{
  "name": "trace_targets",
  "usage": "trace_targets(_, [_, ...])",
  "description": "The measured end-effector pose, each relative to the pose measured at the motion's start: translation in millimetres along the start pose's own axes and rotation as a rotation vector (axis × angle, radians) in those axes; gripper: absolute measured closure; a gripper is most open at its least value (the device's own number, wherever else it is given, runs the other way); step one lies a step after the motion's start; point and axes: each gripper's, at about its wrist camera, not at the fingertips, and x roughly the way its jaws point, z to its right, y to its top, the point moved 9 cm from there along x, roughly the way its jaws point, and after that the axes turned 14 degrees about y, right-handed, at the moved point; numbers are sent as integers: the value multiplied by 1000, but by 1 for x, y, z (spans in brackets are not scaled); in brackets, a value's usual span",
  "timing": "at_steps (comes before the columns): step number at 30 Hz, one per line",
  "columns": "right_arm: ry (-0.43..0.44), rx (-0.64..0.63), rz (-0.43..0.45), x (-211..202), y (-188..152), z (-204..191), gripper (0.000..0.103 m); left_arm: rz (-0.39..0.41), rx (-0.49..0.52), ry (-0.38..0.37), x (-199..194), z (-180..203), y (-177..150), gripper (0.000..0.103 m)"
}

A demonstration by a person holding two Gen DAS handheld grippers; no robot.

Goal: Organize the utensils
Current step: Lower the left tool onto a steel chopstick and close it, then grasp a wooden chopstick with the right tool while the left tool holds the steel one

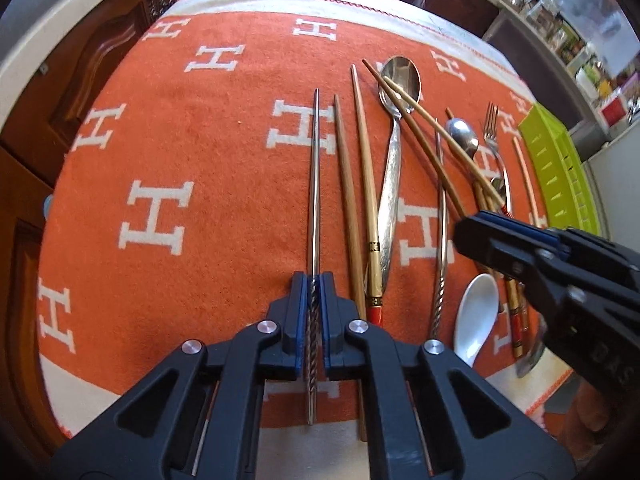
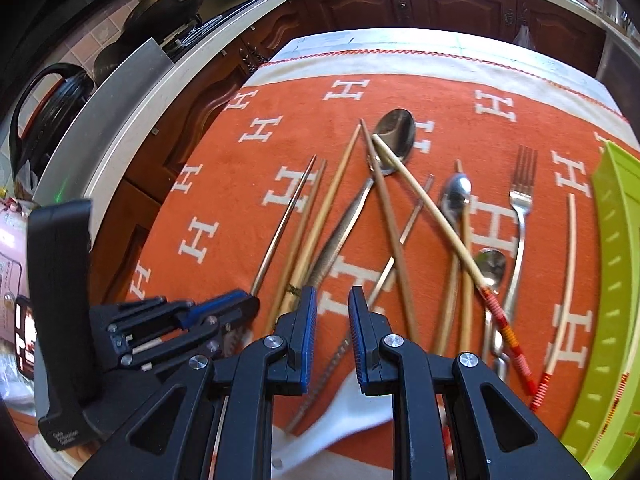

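An orange woven cloth with white H letters (image 1: 168,168) covers the table, with dark carved wooden cabinets (image 2: 452,8) along the top of the frame. Mid-frame lie the utensils: bamboo chopsticks (image 1: 362,140) side by side, a large steel spoon (image 1: 400,76) crossed by two more sticks, a steel fork (image 2: 522,192) right of them, and a lime-green plastic tray (image 2: 616,280) at the right edge. The left gripper (image 1: 314,312) is clamped on a twisted-handled steel chopstick (image 1: 315,184) at bottom centre. The right gripper (image 2: 332,320) hovers with fingers apart over a white ceramic spoon (image 2: 352,412).
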Motion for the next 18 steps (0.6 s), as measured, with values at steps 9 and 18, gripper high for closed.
trace_targets(9, [21,50,4,35,28,3,87,17,-80,-26,-4,-24,-2,99])
trace_targets(18, [-38,19,-2,65,43,3,87,11,-102,-51,-3,-35,-8,99])
